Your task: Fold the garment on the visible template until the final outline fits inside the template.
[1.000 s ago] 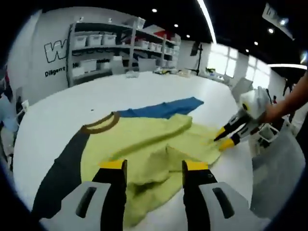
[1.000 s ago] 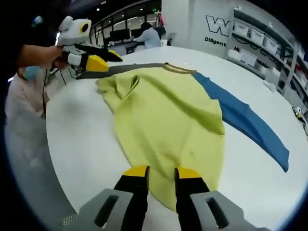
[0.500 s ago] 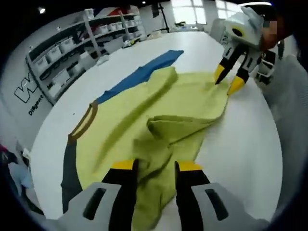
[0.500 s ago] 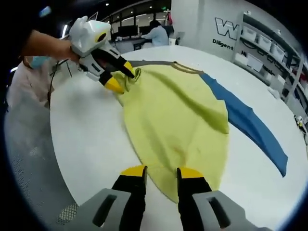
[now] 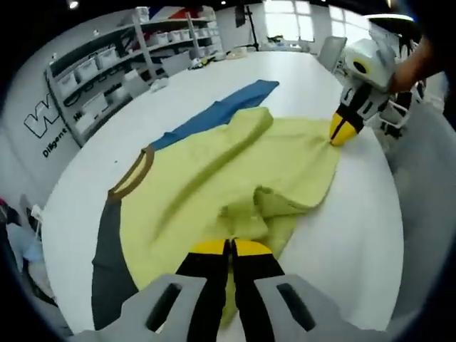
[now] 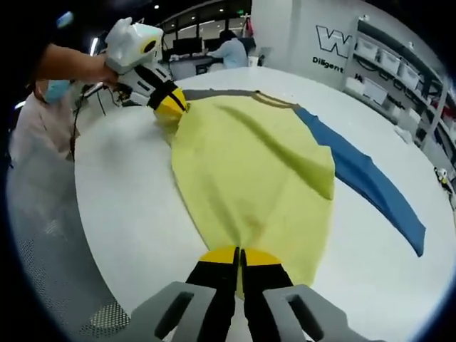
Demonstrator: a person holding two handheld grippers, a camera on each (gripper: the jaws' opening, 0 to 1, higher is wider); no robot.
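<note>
A yellow garment [image 5: 214, 185] lies spread on the white table [image 5: 356, 221], with a blue sleeve [image 5: 221, 108], a dark grey sleeve [image 5: 105, 249] and a brown collar [image 5: 132, 173]. In the left gripper view my left gripper [image 5: 229, 247] is shut on the rumpled near hem, and my right gripper [image 5: 345, 130] pinches the hem's far corner. The right gripper view has the same garment [image 6: 249, 164] with its blue sleeve [image 6: 363, 178]. There my right gripper [image 6: 239, 253] is shut on the near hem, and my left gripper [image 6: 171, 102] is shut on the far corner.
Shelves with white bins [image 5: 107, 64] line the wall past the table. A person [image 6: 231, 50] sits at a desk in the background. The table's curved edge [image 6: 85, 242] runs close on the left of the right gripper view, with grey floor beyond it.
Both grippers were open over the hem and have shut on it. The left gripper's corner fold has been pulled flatter, and the hem is now stretched between them.
</note>
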